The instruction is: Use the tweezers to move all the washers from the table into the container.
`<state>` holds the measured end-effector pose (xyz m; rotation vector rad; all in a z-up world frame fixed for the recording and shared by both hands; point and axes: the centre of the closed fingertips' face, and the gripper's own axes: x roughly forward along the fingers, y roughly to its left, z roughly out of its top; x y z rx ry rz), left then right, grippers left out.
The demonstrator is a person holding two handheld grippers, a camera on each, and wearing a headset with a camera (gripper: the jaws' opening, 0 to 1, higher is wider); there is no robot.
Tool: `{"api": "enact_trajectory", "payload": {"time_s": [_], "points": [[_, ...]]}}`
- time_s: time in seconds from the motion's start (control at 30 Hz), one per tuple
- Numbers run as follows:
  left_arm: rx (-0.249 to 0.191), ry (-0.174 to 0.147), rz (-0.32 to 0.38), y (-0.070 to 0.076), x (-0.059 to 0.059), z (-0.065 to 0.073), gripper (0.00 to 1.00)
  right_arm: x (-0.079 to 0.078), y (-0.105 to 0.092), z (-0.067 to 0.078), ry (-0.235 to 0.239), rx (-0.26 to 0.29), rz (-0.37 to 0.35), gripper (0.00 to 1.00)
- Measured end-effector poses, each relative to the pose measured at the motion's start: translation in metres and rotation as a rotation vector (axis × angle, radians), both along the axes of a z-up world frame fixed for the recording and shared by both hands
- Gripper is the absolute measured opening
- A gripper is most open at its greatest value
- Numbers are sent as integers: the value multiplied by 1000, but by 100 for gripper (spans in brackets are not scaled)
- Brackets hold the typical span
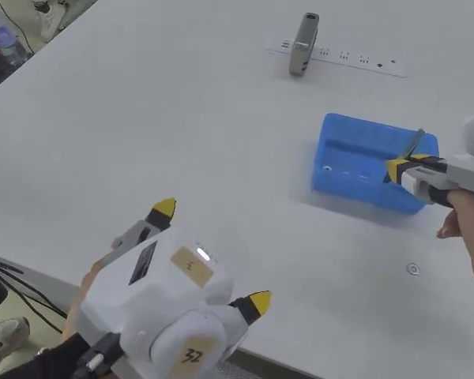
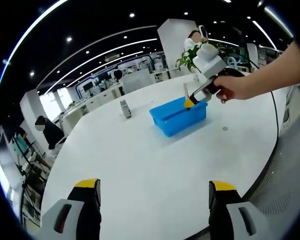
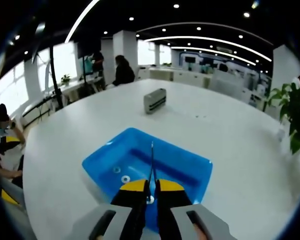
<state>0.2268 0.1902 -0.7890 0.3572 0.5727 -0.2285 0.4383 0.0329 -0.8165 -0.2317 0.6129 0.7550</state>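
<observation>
A blue container sits on the white table at the right. My right gripper is over it, shut on thin metal tweezers whose tips point into the bin. In the right gripper view the tweezers stick out between the shut jaws above the container, which holds washers. One washer lies on the table in front of the bin. My left gripper hovers near the table's front edge, open, with nothing between its fingers.
A white power strip lies at the back with a grey device standing on it. The table's front edge runs past the left gripper, with cables below it. People sit at distant desks.
</observation>
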Motion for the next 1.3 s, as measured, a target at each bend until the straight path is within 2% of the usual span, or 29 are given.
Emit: {"api": "enact_trajectory", "payload": {"time_s": [0.13, 0.23, 0.5, 0.67, 0.8, 1.07, 1.2, 1.3], "points": [[2, 1, -1, 0, 0, 0, 91, 0, -2, 0, 21, 27, -2, 4], [4, -1, -4, -1, 0, 0, 91, -1, 0, 6, 20, 46, -7, 4], [1, -5, -7, -2, 1, 1, 91, -1, -5, 45, -61, 92, -15, 4], [1, -9, -8, -3, 1, 1, 91, -10, -16, 71, -112, 118, -32, 4], [-1, -14, -7, -3, 1, 2, 91, -22, -23, 85, -141, 128, -45, 4], [1, -28, 5, 0, 2, 4, 91, -45, -38, 90, -131, 163, -80, 4], [-1, -30, 8, 0, 3, 4, 91, -59, -44, 87, -118, 170, -100, 4], [2, -30, 5, 0, 2, 4, 91, -69, -52, 78, -102, 166, -122, 4]]}}
